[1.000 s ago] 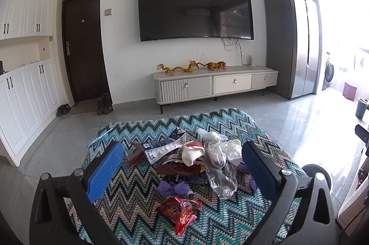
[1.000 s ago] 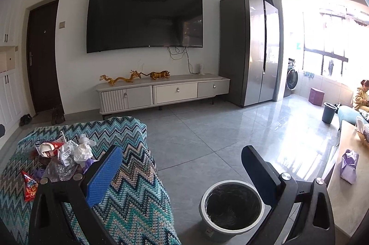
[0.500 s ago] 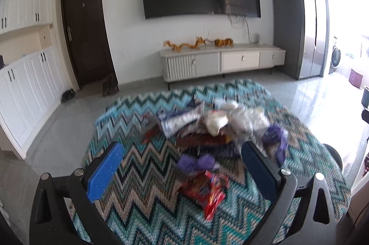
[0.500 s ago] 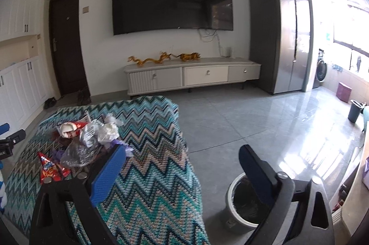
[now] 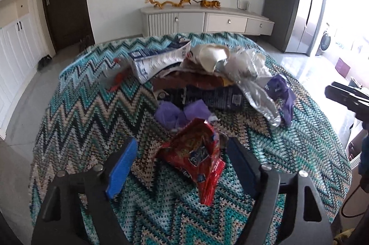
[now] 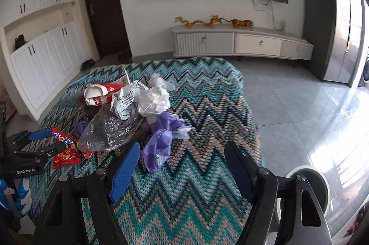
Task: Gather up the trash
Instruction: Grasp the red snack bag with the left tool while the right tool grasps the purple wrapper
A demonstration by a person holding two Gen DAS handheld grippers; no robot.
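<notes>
A heap of trash lies on a table under a zigzag cloth (image 5: pixel 76 111). A red snack bag (image 5: pixel 196 157) lies nearest, between the fingers of my open left gripper (image 5: pixel 182 152), which hovers just over it. Behind it are purple wrappers (image 5: pixel 177 113), a dark packet (image 5: pixel 207 95), a crushed paper cup (image 5: pixel 212 56) and clear plastic (image 5: pixel 256 92). My right gripper (image 6: pixel 182 157) is open and empty, just short of a purple bag (image 6: pixel 159 148). The left gripper also shows in the right wrist view (image 6: pixel 43 141) around the red bag (image 6: pixel 64 148).
A grey trash bin (image 6: pixel 311 185) stands on the tiled floor right of the table, partly behind my right gripper. A TV cabinet (image 6: pixel 242 44), a fridge (image 6: pixel 322 14) and white cupboards (image 6: pixel 39 56) line the walls.
Both grippers tilted down and moved in towards the trash heap. The left one came over the red snack bag. The right one swung left from the bin to the table.
</notes>
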